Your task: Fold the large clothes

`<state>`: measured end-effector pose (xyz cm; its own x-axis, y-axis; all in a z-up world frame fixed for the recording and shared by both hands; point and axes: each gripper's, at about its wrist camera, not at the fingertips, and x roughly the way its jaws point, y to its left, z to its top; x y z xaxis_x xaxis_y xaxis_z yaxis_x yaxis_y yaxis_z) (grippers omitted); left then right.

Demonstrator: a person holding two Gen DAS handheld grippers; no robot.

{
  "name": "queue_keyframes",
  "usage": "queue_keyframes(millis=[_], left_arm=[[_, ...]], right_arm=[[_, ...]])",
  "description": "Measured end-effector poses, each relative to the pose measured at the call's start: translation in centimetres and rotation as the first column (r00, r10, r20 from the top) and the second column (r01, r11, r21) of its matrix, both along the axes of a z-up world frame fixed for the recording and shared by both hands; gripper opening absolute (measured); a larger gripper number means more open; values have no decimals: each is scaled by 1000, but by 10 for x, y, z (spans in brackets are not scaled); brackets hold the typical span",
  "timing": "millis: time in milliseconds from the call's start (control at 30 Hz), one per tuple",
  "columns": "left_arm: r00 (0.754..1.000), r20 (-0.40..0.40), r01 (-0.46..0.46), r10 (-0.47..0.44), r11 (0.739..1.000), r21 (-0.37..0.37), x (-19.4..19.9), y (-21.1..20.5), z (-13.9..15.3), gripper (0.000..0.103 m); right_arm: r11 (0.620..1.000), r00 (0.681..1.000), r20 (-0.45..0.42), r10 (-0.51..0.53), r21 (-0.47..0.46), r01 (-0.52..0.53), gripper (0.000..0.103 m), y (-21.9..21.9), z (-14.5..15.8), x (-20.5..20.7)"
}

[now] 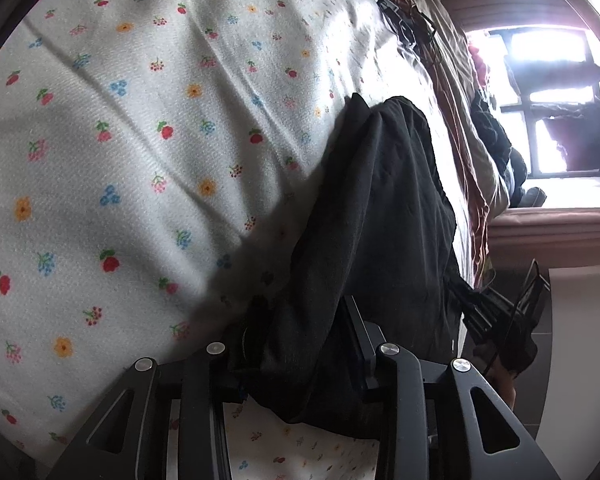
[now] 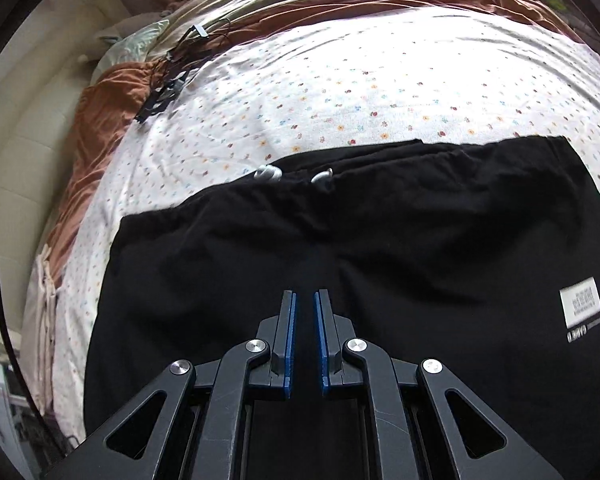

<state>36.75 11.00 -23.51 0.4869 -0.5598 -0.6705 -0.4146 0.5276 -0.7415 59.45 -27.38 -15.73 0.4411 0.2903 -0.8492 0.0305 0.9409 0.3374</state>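
The bed (image 2: 340, 92) is covered by a white sheet printed with small flowers (image 1: 140, 140), and its far edge is lost under a rust-brown and beige bedding heap (image 2: 112, 92); the window beyond is washed out by glare in the left wrist view. The black garment (image 2: 380, 260) is spread flat across the near part of the bed in the right wrist view. Its lower portion is cut off by the frame and hidden behind the gripper linkage, so its full length cannot be made out. A gathered waistband is seen along its far edge, running left to right, with a pale drawstring (image 2: 270, 173) knotted near the middle – the garment's length thus extends from the waistband back toward the camera. A white printed label (image 2: 581, 308) is shown on its right side, the lettering too small to be read.

In the left wrist view a fold of the same black cloth is bunched between the fingers of the left gripper (image 1: 300, 356), which is clamped on it; the fingertips are buried in fabric. The right gripper (image 2: 305, 300) is held above the cloth with a narrow gap between its blue pads (image 2: 291, 340) – nothing is gripped.
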Motion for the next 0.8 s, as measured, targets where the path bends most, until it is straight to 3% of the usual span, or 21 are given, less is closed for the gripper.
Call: queue_keyframes(millis=[200, 467, 800], left_arm=[[1000, 30, 5, -6, 1000, 22, -6, -1, 14, 21], [995, 103, 12, -16, 999, 38, -7, -7, 48, 18], [977, 202, 57, -67, 997, 55, -6, -34, 97, 17]], right_arm=[[998, 1000, -10, 25, 50, -24, 10, -4, 3, -63], [995, 993, -82, 90, 39, -87, 10, 12, -28, -116], [987, 976, -147, 159, 51, -153, 10, 17, -37, -162]])
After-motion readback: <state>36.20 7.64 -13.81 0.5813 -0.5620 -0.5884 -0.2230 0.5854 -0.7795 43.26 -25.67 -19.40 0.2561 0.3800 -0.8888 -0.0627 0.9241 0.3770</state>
